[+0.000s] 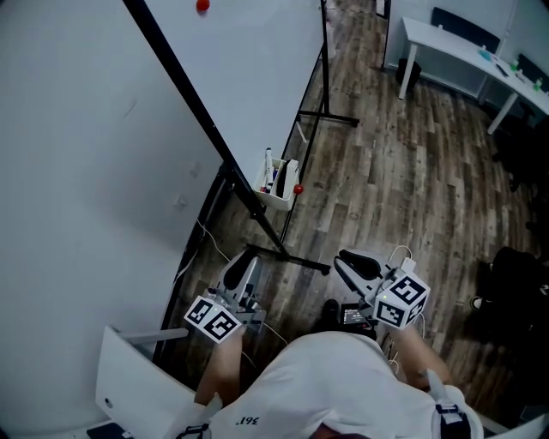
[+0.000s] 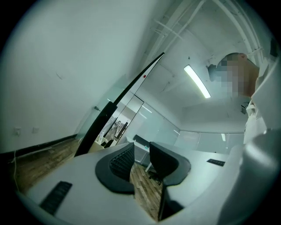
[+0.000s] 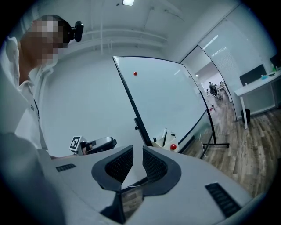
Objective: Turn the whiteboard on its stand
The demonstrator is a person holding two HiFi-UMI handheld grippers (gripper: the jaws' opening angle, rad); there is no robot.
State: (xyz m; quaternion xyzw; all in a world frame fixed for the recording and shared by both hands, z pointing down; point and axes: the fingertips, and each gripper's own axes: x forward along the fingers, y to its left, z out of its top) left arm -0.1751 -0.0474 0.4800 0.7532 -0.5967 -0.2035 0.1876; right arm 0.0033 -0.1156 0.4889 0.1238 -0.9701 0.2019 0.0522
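The whiteboard (image 1: 257, 77) sits in its black stand (image 1: 296, 255), set at an angle to the wall (image 1: 69, 171), with a red magnet (image 1: 202, 5) high on its face and a marker tray (image 1: 279, 190) at its lower edge. Both tools are held short of it over the wood floor (image 1: 403, 171) — the left gripper (image 1: 243, 267) just beside the stand's near foot, the right gripper (image 1: 353, 261) farther out. The jaws of each are parted, with nothing between them.
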